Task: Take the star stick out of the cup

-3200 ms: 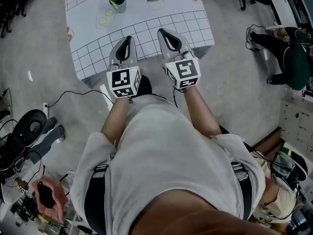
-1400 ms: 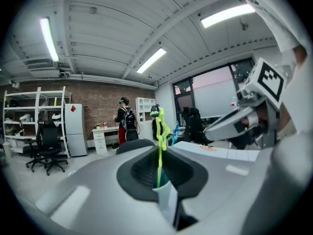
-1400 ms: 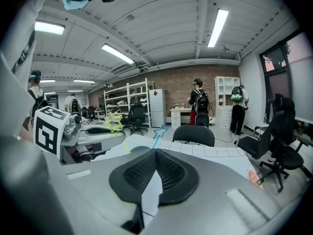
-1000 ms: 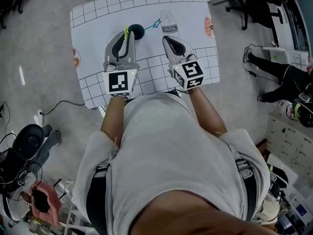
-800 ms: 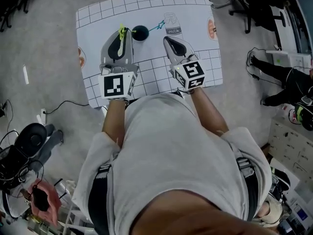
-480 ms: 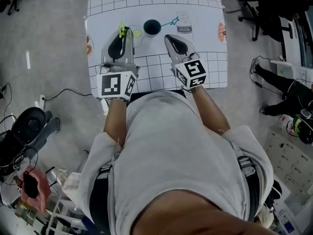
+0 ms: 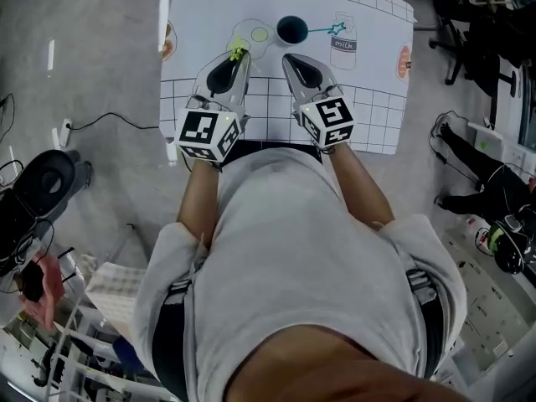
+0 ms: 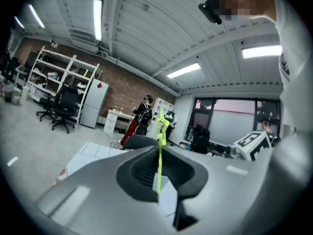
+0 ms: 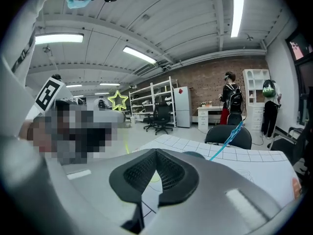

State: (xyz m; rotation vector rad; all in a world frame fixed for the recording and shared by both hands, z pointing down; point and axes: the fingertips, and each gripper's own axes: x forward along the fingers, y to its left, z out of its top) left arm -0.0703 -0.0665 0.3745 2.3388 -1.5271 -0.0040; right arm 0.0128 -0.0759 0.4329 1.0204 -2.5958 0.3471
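A dark cup stands on the white grid mat, and a teal star stick leans out of it to the right. My left gripper is to the left of the cup and shut on a yellow-green star stick. In the left gripper view that yellow-green star stick rises straight up from between the pressed jaws of the left gripper. My right gripper hangs just in front of the cup, shut and empty. The right gripper view shows the teal star stick and the yellow star.
A milk carton and round shapes are printed on the mat. The table's near edge runs under my wrists. Office chairs stand beyond the table; a person is on the floor at right, a cable at left.
My left gripper has closed on the yellow-green stick, drawn it out of the cup and carried it leftward. The right gripper stays shut beside it. The teal stick stays in the cup.
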